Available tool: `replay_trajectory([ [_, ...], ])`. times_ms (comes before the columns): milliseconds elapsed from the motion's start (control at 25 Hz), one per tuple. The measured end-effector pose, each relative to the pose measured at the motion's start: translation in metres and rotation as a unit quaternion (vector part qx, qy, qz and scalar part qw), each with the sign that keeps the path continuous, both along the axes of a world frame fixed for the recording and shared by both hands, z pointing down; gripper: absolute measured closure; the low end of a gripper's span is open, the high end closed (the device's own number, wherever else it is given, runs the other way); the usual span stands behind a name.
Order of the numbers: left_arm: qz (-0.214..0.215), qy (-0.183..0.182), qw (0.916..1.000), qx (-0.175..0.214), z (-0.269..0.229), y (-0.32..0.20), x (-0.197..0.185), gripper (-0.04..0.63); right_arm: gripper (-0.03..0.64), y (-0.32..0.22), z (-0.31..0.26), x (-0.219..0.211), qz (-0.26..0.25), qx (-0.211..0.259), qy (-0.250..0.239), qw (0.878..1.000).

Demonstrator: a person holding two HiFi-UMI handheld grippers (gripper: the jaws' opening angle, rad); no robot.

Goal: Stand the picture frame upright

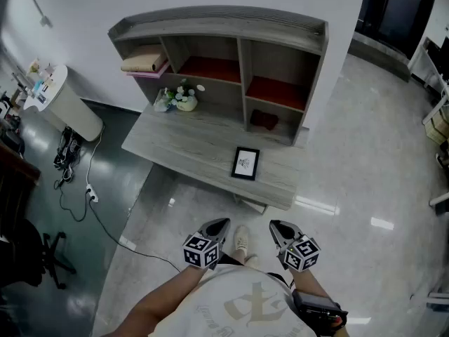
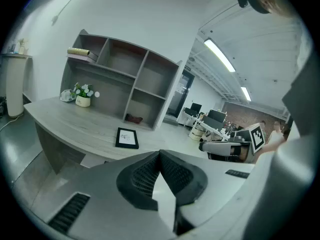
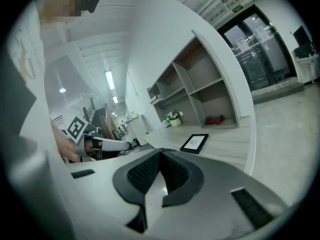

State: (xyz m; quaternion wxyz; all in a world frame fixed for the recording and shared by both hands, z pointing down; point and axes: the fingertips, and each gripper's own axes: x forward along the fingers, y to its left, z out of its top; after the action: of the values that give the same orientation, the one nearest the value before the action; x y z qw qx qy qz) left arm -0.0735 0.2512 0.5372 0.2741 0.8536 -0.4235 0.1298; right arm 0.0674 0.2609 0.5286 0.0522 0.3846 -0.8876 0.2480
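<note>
You are working in bright, even light: ceiling strip lights (image 2: pixel 220 55) are glowing overhead and throwing white glare patches across the glossy floor (image 1: pixel 351 146). The picture frame (image 1: pixel 245 163) is reading sharp, while both gripper views are bending straight lines and darkening toward their round edges.

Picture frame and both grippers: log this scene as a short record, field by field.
picture frame: flat on the desk, near its front edge
left gripper: shut, empty, short of the desk
right gripper: shut, empty, short of the desk
flower pot: back left, by the shelf unit
task: frame not yet upright
</note>
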Motion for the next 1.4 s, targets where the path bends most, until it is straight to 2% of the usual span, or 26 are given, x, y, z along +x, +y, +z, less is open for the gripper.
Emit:
replay_trajectory([
  [360, -0.007, -0.007, 0.9999, 0.006, -0.005, 0.016, -0.005, 0.583, 0.614, 0.008, -0.011, -0.003, -0.002, 0.014, -0.004, 1.0],
  [720, 0.003, -0.012, 0.9999, 0.011, -0.008, 0.03, 0.001, 0.583, 0.612, 0.025, -0.005, 0.008, 0.023, 0.007, -0.008, 1.0],
  [1400, -0.023, -0.01, 0.9993, 0.029, -0.02, 0.031, 0.0, 0.583, 0.612, 0.032, -0.006, 0.002, 0.002, 0.011, 0.004, 1.0],
])
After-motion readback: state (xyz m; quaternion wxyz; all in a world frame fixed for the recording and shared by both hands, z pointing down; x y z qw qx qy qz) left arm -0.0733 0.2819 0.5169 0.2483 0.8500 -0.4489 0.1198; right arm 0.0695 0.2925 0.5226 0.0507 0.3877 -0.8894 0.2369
